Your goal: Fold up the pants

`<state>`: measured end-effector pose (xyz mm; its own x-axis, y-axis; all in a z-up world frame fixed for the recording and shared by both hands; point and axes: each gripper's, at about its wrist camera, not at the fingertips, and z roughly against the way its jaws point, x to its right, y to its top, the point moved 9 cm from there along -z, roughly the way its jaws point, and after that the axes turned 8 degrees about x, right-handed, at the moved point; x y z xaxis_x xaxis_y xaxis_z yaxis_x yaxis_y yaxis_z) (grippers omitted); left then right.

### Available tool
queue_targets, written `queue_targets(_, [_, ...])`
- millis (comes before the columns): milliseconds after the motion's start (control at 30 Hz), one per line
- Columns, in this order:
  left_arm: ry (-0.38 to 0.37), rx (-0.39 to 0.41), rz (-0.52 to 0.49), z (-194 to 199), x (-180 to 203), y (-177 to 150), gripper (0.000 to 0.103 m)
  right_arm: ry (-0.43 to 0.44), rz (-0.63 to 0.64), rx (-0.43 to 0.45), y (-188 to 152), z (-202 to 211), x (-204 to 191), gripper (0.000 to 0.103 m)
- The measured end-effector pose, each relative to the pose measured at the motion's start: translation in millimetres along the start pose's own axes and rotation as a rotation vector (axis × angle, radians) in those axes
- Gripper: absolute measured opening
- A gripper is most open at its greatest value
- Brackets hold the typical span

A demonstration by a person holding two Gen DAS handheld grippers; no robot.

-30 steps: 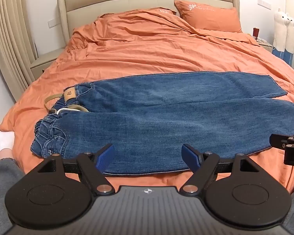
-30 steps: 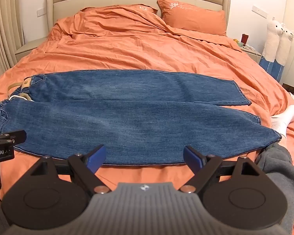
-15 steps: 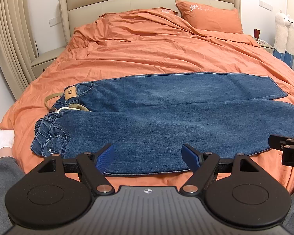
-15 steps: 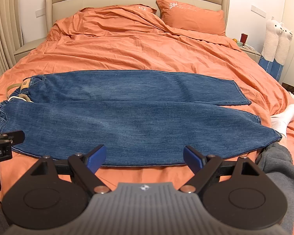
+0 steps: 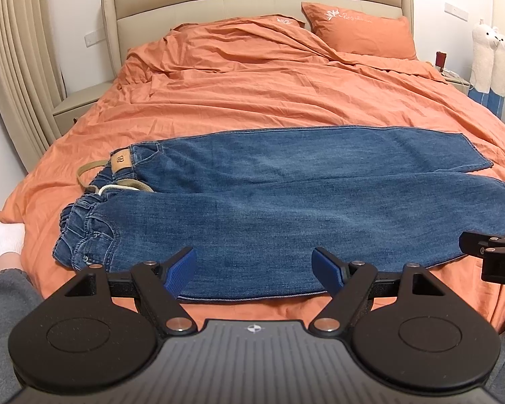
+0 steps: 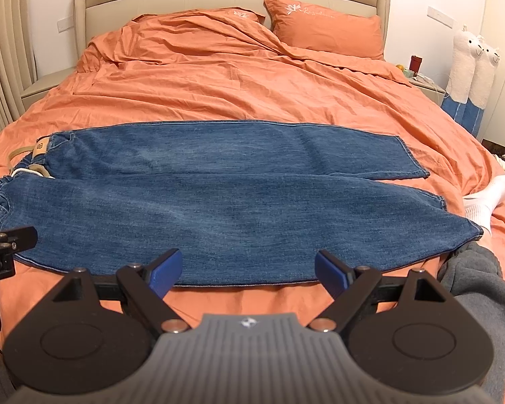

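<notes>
- The bed [image 5: 252,94], with its rumpled orange cover, is soft and creased; I judge that any drag across it could pull the cover up with the cloth and put wrinkles into the fold
- The pants [image 5: 286,208] lie spread flat across the near part of the bed, waist to the left and leg ends to the right, the two legs side by side with the near leg overlapping the far one along the middle; they are not yet folded, and because the denim is wide and heavy, lifting only one edge may let the rest sag and land crooked
- The near leg runs askew and reaches past the far leg at the right, so a fold brought straight over would likely leave the hems mismatched
- The person's grey-clad legs and white socks [image 6: 481,202] lie at both ends of the pants; the right sock sits just beside the near hem and could snag a lifted leg
- The left gripper [image 5: 254,269] is released and empty, poised over the near edge of the pants; a shallow pinch there might catch only the top layer
- The right gripper [image 6: 247,271] is likewise spread wide, grasping nothing
- The belt [image 5: 94,168] and white drawstring [image 5: 112,188] trail loose at the waist and may tangle
</notes>
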<state>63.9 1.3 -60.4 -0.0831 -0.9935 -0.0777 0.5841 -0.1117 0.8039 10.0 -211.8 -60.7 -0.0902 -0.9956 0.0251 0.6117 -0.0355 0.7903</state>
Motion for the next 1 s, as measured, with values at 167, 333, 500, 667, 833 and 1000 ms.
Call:
queue_targets(167, [0.001, 0.000, -0.001, 0.0, 1.4, 0.2, 0.091, 0.002, 0.000, -0.003, 0.4, -1.7, -0.9, 0.082])
queue_targets(333, [0.000, -0.001, -0.002, 0.1, 1.8, 0.4, 0.091, -0.001, 0.003, 0.001, 1.5, -1.1, -1.6, 0.082])
queue_targets(500, [0.000, -0.002, -0.002, 0.0, 3.4, 0.5, 0.091, 0.000, 0.007, 0.001, 1.3, -0.7, -2.2, 0.082])
queue_targets(667, [0.000, -0.001, -0.002, 0.1, 2.9, 0.7, 0.091, -0.001, 0.005, 0.001, 1.4, -0.5, -2.3, 0.082])
queue_targets(833, [-0.001, -0.001, -0.002, 0.3, 3.6, 1.3, 0.091, -0.004, 0.003, 0.002, 2.0, -0.4, -1.9, 0.082])
queue_targets(1000, [0.000, -0.001, -0.002, 0.3, 3.7, 1.5, 0.091, -0.004, 0.002, 0.004, 2.0, -0.6, -1.5, 0.082])
